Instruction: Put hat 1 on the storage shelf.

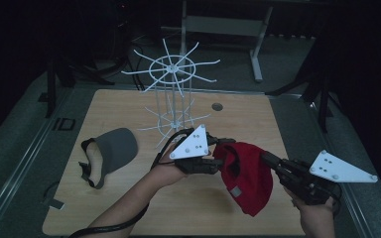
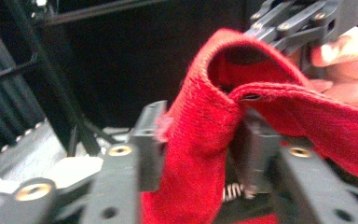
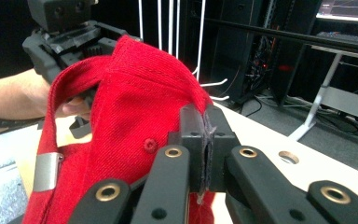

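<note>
The wooden table (image 1: 129, 208) fills the middle of the high view, its near edge along the bottom of the frame. At upper centre stands a white wire rack (image 1: 173, 74) with thin arms spreading like spokes. A red cap (image 1: 245, 176) hangs above the table at lower centre right, held up between the two grippers. A grey cap (image 1: 114, 148) lies flat on the table at centre left, well apart from the red one. The right gripper (image 3: 206, 140), at the lower right of the high view, has its fingers pressed together on a fold of the red cap's cloth. The left gripper (image 2: 196, 149), just left of the cap at centre, has its fingers apart with the cap's red band between them; the left finger (image 2: 149, 140) stands beside the cloth without pinching it.
</note>
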### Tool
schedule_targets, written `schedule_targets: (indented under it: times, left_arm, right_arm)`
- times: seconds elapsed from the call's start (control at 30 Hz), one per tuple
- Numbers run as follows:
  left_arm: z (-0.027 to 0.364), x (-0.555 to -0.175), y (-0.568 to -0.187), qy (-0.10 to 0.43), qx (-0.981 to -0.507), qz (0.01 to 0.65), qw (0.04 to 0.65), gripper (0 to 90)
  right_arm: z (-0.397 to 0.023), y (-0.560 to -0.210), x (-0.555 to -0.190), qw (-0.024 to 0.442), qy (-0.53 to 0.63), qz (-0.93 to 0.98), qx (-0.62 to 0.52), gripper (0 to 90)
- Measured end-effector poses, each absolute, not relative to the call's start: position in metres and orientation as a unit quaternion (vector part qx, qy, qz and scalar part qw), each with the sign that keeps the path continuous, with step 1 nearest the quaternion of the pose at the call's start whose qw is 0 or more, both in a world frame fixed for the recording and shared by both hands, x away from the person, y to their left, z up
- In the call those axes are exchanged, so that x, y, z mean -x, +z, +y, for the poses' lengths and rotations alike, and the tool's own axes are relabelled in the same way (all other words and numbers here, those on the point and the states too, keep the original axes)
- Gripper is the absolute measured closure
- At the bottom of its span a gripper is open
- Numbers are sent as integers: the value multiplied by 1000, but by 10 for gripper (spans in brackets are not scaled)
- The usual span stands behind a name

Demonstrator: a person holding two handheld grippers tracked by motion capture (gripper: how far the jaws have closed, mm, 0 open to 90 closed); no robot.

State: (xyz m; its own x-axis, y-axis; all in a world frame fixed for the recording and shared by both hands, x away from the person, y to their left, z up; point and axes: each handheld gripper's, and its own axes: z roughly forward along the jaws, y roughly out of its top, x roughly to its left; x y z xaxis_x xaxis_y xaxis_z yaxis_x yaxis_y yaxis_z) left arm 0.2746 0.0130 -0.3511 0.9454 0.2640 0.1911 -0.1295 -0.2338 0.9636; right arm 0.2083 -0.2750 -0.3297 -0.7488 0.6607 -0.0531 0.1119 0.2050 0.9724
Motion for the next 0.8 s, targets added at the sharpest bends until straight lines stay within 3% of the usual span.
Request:
schedule_targets:
  times: [0.13, 0.33, 0.8]
  left_arm:
    - [19, -272, -352, 164, -775, 53, 608, 425]
    - [27, -264, -355, 190, -774, 58, 602, 424]
    - [62, -253, -381, 186, -770, 108, 601, 442]
  right_arm:
    - [-277, -327, -209, 244, 576, 733, -267, 885]
    - [-277, -322, -210, 248, 578, 729, -270, 885]
    - [-291, -308, -217, 269, 588, 702, -300, 885]
